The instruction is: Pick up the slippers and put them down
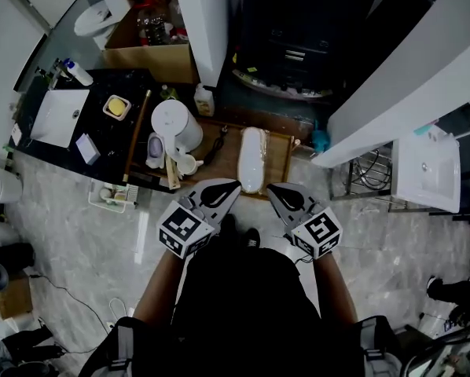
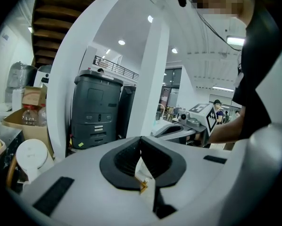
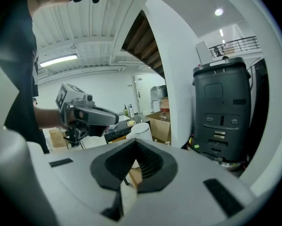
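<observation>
A long white thing, possibly a slipper (image 1: 251, 160), lies on a wooden tray (image 1: 283, 154) just past both grippers in the head view. My left gripper (image 1: 235, 185) is held at waist height, pointing at the tray's near edge, jaws shut with nothing between them (image 2: 141, 140). My right gripper (image 1: 271, 188) sits beside it, also shut and empty (image 3: 136, 142). The two tips are a short gap apart, short of the white thing. Each gripper view shows the other gripper off to the side, the right gripper (image 2: 171, 128) and the left gripper (image 3: 113, 119).
A black counter (image 1: 101, 85) at the left carries a white basin (image 1: 59, 117), a white jug (image 1: 176, 123) and small items. A white pillar (image 1: 211, 22), a dark grey cabinet (image 2: 96, 108), a cardboard box (image 1: 150, 49) and a white sink (image 1: 427, 168) stand around.
</observation>
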`<state>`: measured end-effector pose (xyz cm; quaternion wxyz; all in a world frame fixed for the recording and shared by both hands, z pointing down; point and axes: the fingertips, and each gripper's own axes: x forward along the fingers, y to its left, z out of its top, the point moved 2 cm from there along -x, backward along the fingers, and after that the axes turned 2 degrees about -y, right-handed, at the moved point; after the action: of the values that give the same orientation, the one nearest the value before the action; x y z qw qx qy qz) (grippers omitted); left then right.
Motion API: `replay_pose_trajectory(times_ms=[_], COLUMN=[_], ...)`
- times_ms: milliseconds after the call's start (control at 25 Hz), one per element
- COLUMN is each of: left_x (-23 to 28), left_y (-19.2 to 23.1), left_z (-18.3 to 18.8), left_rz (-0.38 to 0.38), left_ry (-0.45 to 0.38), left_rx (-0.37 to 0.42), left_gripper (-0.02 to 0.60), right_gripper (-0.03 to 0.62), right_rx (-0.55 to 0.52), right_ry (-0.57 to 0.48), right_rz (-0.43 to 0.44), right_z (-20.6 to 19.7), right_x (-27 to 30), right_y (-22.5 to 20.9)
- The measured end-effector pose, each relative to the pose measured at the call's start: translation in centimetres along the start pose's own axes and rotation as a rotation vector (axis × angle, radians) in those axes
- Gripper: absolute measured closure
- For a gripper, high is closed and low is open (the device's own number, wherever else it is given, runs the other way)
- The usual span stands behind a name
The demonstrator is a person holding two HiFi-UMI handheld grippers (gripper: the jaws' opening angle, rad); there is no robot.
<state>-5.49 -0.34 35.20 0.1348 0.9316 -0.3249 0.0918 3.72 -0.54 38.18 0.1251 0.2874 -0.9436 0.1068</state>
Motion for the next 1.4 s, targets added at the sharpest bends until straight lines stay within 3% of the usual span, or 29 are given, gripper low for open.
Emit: replay_pose_trajectory(times_ms=[680,1080,1400], left_x=[1.8,3.8,5.2], left_y=[3.1,3.1,4.1], left_z=[-2.7,-4.6,-7.8], left_rz=[-0.167,-0.156,-0.109], left_ry=[0.094,0.139,0.155], left_rx=[-0.024,-0.089,-0.172], left_gripper=[0.569,0.569,0.569], right_gripper=[0.586,0.586,0.586], right_rx=[0.067,0.099,0.139], right_ry=[0.065,0.117,0.178], right_rz=[-0.153,-0.117,-0.053], right_z=[-2.2,-4.2,-8.1], right_x=[1.3,1.1,2.7], right_y=[-1.5,-3.1,-3.7])
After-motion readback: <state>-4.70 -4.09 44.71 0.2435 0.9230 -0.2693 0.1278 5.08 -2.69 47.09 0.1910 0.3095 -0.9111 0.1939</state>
